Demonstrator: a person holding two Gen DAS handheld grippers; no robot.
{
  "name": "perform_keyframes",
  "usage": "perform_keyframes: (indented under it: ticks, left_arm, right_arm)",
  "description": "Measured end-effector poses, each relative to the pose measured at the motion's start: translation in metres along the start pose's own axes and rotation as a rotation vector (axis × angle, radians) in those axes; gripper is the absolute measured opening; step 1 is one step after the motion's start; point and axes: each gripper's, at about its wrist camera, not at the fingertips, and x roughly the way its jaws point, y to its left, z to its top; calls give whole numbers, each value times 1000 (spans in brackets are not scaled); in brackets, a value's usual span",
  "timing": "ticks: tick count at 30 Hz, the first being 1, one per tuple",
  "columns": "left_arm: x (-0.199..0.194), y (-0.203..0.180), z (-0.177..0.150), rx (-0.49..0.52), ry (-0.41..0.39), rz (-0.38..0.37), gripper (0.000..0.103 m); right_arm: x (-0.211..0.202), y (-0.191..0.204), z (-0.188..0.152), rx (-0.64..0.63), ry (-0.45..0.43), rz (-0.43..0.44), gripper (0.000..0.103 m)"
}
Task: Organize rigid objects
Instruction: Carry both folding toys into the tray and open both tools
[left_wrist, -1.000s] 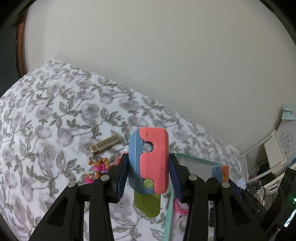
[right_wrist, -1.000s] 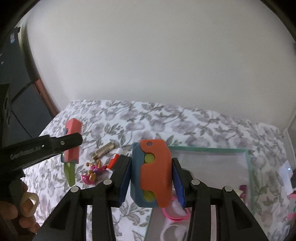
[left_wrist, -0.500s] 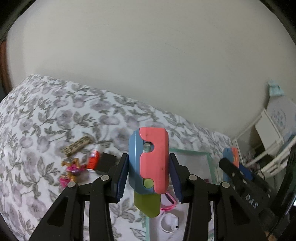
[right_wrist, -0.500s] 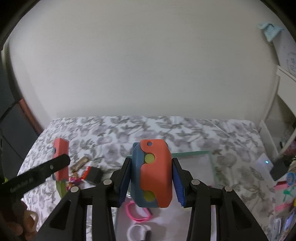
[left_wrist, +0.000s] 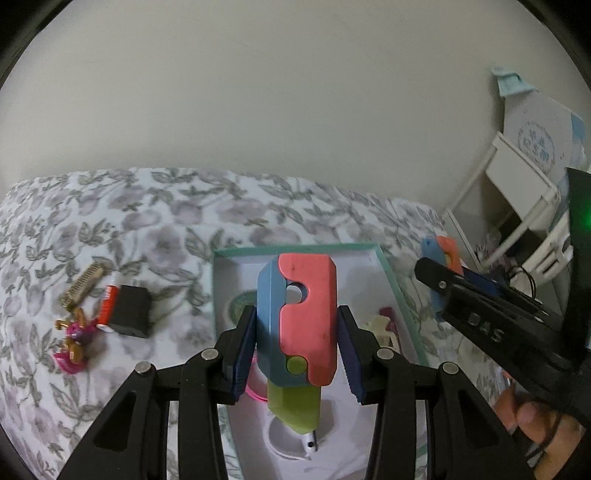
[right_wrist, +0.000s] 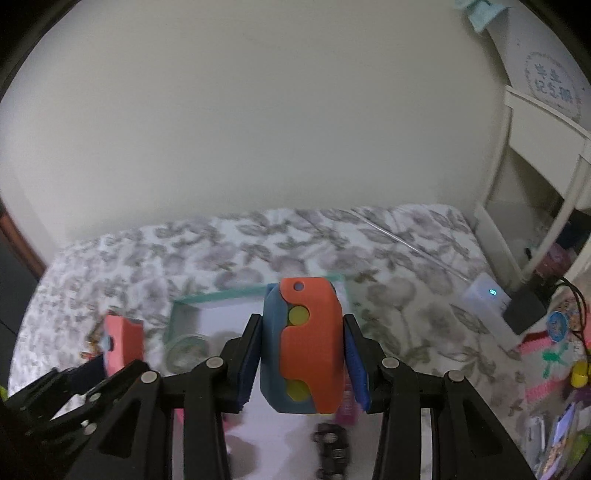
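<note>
Two toy knives are in the air above the tray (left_wrist: 400, 295), one clamped in each gripper. The left gripper (left_wrist: 297, 358) squeezes the pink toy (left_wrist: 306, 321) across its sides, and the right gripper (right_wrist: 301, 363) squeezes the orange toy (right_wrist: 308, 343) the same way.

The likeliest trouble, as I judge it, is a drop from too high: both toys are hard plastic and would bounce off the white tray floor or land on the small things already lying there. The green blade (left_wrist: 293, 408) sticks out below the pink toy, toward the camera, so it could catch on the tray's contents or rim on the way down and twist the toy in the pads. The two grippers are close together, and letting go at once over the same spot could knock one toy against the other.

The pink toy is a blue body with a pink cover, a round hole and a green button. The orange toy is stubbier, blue with an orange cover and two yellow dots, its blade not showing. More items wait on the floral cloth (left_wrist: 147, 229) left of the tray.
</note>
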Motion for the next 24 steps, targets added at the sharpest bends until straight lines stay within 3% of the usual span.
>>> perform_keyframes:
  ticks: [12,24]
  left_arm:
    - [42,-22,-21,81,71,3,44]
    - [63,-21,-30,85,113,4,44]
  right_arm:
    - [54,-36,-26,32,143,-94,45]
    - [71,-18,-38,-57,176,-100,45]
